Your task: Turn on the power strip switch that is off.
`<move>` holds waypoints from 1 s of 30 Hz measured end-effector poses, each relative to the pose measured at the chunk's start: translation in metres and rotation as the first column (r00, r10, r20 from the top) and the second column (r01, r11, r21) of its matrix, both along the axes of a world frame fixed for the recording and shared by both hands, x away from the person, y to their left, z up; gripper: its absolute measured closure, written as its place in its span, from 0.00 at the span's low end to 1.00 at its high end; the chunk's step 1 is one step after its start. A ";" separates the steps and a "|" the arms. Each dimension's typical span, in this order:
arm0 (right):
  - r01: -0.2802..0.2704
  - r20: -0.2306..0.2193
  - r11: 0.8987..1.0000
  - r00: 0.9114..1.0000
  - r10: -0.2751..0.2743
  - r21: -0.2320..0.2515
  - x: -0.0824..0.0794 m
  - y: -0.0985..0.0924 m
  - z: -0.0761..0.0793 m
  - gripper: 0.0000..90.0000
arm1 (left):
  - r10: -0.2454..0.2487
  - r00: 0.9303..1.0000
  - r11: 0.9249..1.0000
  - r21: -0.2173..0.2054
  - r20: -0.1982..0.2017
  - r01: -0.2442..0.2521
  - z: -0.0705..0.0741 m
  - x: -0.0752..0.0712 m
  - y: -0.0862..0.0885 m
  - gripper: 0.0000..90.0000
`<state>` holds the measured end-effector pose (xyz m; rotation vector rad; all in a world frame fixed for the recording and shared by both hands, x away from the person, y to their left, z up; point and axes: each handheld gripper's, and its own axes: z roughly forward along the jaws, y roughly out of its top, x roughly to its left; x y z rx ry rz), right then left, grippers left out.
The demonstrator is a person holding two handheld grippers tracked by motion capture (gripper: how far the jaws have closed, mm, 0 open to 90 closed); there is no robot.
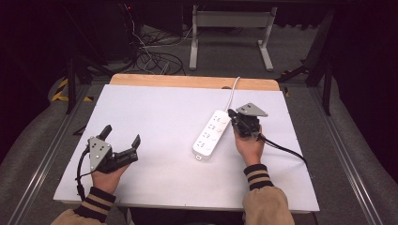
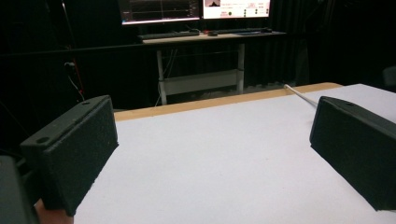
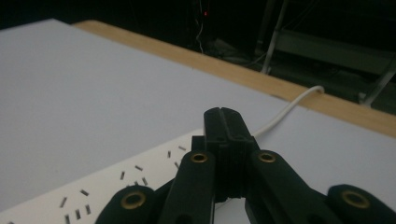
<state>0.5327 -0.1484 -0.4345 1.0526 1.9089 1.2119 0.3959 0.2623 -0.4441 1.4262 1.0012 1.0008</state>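
Observation:
A white power strip [image 1: 211,133] lies on the white table top [image 1: 159,112], right of centre, and its white cord [image 1: 232,93] runs off over the far edge. My right gripper [image 1: 233,115] sits just beside the strip's far right end with its jaws shut and nothing between them. In the right gripper view the shut gripper [image 3: 223,116] hovers over the strip [image 3: 93,196], with the cord [image 3: 285,112] behind. My left gripper [image 1: 122,137] rests near the front left, jaws wide open and empty. The left gripper view shows the open gripper [image 2: 215,140] over bare table.
A wooden strip [image 1: 187,80] edges the table's far side. Beyond it stand a white desk frame [image 1: 230,21] and a tangle of floor cables [image 1: 155,58]. A desk with monitors [image 2: 194,9] stands ahead in the left gripper view. Black cable [image 1: 281,149] trails from the right gripper.

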 end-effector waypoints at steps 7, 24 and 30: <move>-0.016 0.183 0.997 0.983 0.002 0.070 -0.036 -0.037 0.036 1.00 | 0.006 1.000 1.000 0.002 -0.001 -0.006 0.000 0.001 -0.001 0.02; 0.009 0.323 0.965 0.941 -0.097 0.264 -0.120 -0.112 0.013 1.00 | 0.009 1.000 1.000 -0.004 0.022 -0.008 0.003 0.001 -0.004 0.02; 0.007 0.331 0.975 0.940 -0.082 0.222 -0.118 -0.105 0.008 1.00 | 0.006 1.000 1.000 -0.005 0.023 -0.006 0.003 0.001 -0.004 0.02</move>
